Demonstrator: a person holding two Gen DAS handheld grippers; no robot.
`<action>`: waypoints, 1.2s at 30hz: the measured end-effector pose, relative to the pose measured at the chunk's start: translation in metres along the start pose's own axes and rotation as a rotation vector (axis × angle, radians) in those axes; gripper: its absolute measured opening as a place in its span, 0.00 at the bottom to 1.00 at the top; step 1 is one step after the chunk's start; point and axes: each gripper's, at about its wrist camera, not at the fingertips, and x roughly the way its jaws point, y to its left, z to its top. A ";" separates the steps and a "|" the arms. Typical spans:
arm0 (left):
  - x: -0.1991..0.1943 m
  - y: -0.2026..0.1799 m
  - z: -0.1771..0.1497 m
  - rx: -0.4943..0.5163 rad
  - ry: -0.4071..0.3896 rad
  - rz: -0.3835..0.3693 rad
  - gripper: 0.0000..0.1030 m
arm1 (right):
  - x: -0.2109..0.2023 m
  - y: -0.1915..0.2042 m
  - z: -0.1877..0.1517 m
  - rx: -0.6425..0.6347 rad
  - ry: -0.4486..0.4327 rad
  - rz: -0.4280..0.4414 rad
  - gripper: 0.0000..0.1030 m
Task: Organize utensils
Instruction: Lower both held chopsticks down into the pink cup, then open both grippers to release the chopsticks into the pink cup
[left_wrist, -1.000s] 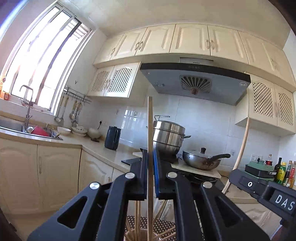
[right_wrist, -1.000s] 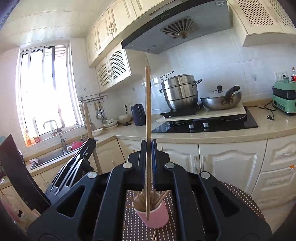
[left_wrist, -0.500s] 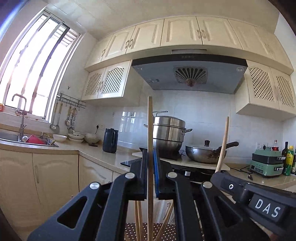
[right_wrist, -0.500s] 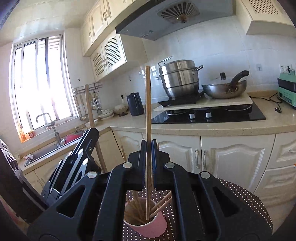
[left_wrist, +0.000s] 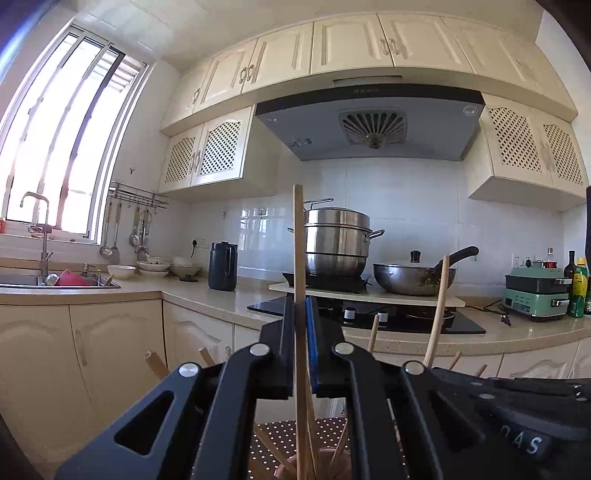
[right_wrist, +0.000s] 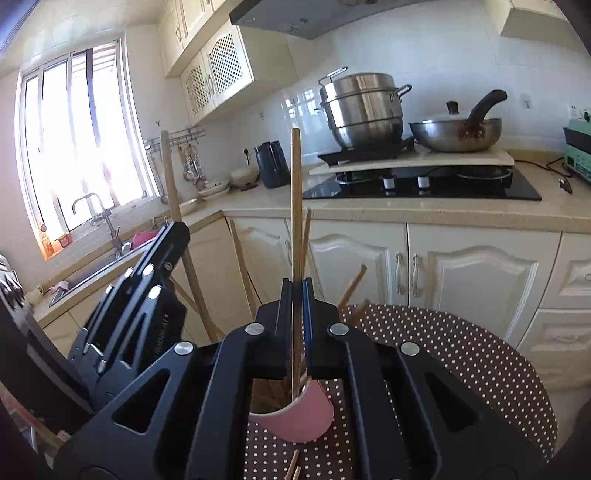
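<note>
My left gripper (left_wrist: 301, 306) is shut on an upright wooden chopstick (left_wrist: 298, 240) whose lower end reaches down into a pink cup (left_wrist: 286, 470) with several chopsticks. My right gripper (right_wrist: 296, 286) is shut on another upright chopstick (right_wrist: 296, 192); its lower end sits inside the pink cup (right_wrist: 299, 421). The cup stands on a brown polka-dot table (right_wrist: 454, 354). In the right wrist view the left gripper (right_wrist: 147, 295) is close on the left with its chopstick (right_wrist: 170, 177). In the left wrist view the right gripper's body (left_wrist: 517, 413) is at lower right with its chopstick (left_wrist: 437, 310).
Cream cabinets and a counter with a black hob (right_wrist: 424, 182), steamer pot (right_wrist: 364, 109) and wok (right_wrist: 456, 134) stand behind the table. A sink (left_wrist: 48, 282) is at the left. Loose chopsticks (right_wrist: 293, 467) lie on the table in front of the cup.
Both grippers have come down toward the pink cup with their chopsticks. The right chopstick's lower end has gone into the cup, and the two grippers have drawn closer together.
</note>
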 end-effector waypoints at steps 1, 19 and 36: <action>-0.002 0.001 -0.001 0.005 -0.001 -0.001 0.07 | 0.000 0.000 -0.002 0.002 0.007 0.000 0.06; -0.008 -0.002 0.013 0.072 0.003 -0.019 0.28 | -0.010 0.005 0.000 -0.040 0.039 0.018 0.07; -0.062 0.005 0.042 0.069 -0.046 0.000 0.40 | -0.075 0.011 0.011 -0.038 -0.079 0.009 0.57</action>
